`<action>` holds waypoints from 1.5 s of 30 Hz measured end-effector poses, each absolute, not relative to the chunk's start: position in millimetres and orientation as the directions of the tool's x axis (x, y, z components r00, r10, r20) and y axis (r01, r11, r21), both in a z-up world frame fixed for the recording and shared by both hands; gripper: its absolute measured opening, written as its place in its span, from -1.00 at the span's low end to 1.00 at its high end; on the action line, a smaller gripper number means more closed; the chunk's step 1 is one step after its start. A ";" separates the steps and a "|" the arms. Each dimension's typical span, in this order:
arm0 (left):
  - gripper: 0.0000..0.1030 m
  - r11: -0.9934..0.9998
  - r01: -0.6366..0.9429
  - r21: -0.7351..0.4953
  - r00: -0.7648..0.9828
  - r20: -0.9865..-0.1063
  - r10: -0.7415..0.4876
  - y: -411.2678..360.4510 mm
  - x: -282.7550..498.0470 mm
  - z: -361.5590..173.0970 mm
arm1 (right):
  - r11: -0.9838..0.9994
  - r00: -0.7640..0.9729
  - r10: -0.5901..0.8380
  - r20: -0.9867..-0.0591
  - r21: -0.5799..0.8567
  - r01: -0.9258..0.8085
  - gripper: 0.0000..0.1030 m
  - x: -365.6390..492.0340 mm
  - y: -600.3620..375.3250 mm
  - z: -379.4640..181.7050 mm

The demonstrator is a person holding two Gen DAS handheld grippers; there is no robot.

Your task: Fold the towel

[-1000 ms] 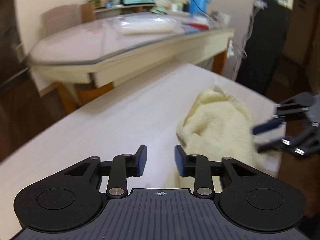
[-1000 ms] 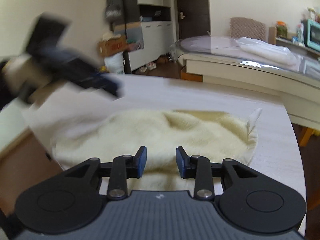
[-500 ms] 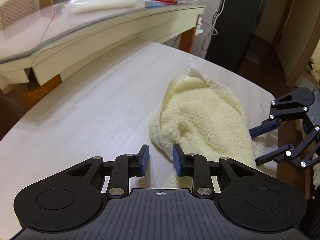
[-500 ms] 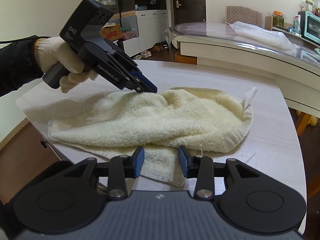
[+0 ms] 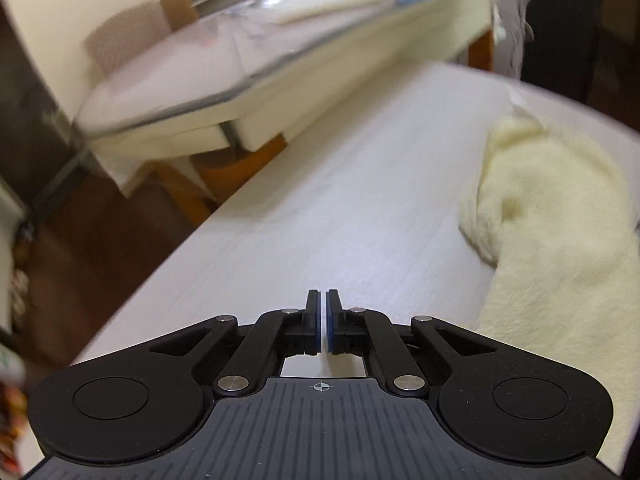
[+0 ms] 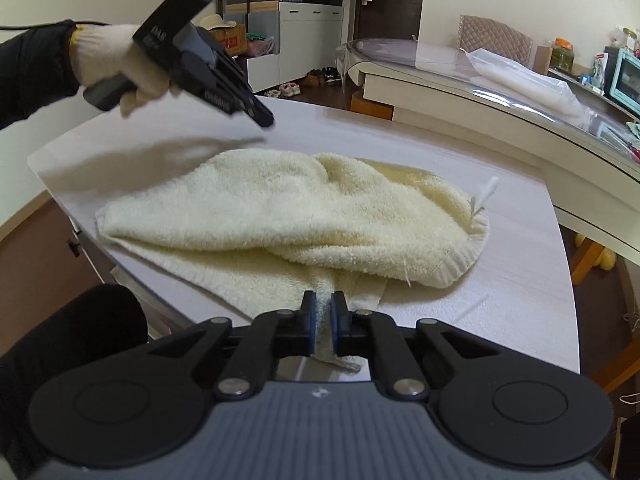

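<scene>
From the left wrist, our left claw point(image 5: 321, 322) is closed on nothing above the bare surface point(image 5: 320, 208); the towel point(image 5: 552, 216) lies rumpled beside it.

From the right wrist, our right claw point(image 6: 324, 328) pinches the towel's near edge. Folding looks barely begun.

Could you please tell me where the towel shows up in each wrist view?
Left wrist: towel at the right edge, right of the shut left gripper.
Right wrist: towel centre, near edge pinched in the right gripper.
Shared landmark: the glass-topped table behind.
</scene>
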State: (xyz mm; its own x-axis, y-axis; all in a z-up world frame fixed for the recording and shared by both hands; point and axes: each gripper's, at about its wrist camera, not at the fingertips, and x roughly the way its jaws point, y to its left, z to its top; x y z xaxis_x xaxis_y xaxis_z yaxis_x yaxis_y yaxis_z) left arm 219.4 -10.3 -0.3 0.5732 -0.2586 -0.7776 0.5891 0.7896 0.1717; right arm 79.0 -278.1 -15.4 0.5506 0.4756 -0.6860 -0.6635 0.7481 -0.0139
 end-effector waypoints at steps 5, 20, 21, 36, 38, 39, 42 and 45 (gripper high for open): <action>-0.86 0.735 0.675 0.066 0.501 -0.772 -0.391 -35.7 203.5 7.1 | 0.733 0.527 0.440 -0.727 -0.049 -0.679 -0.83 76.4 -277.5 -10.8; -0.11 0.715 0.698 0.030 0.442 -0.804 -0.397 -85.3 213.0 -19.5 | 0.784 0.550 0.393 -0.737 -0.044 -0.619 -0.74 64.2 -295.3 -8.6; -0.19 0.716 0.698 0.020 0.438 -0.803 -0.405 -84.5 214.0 -20.1 | 0.786 0.554 0.395 -0.733 -0.042 -0.617 -0.74 64.9 -294.3 -8.7; -0.97 0.708 0.706 0.035 0.465 -0.777 -0.424 -98.0 222.1 -25.5 | 0.788 0.552 0.426 -0.716 -0.006 -0.616 -0.68 67.3 -285.7 -11.0; -0.97 0.720 0.683 0.124 0.511 -0.785 -0.350 -86.2 221.4 -24.6 | 0.784 0.554 0.424 -0.717 -0.015 -0.620 -0.68 65.5 -284.7 -10.5; -0.97 0.725 0.670 0.162 0.531 -0.786 -0.315 -78.9 221.6 -24.7 | 0.782 0.554 0.424 -0.716 -0.020 -0.623 -0.68 65.3 -284.4 -10.5; -0.97 0.736 0.616 0.280 0.592 -0.781 -0.199 -52.2 222.5 -26.3 | 0.772 0.552 0.431 -0.714 -0.024 -0.635 -0.67 66.3 -283.4 -10.9; -0.96 0.756 0.556 0.347 0.627 -0.771 -0.108 -19.7 224.3 -27.6 | 0.750 0.539 0.450 -0.712 -0.027 -0.661 -0.67 69.6 -276.3 -11.4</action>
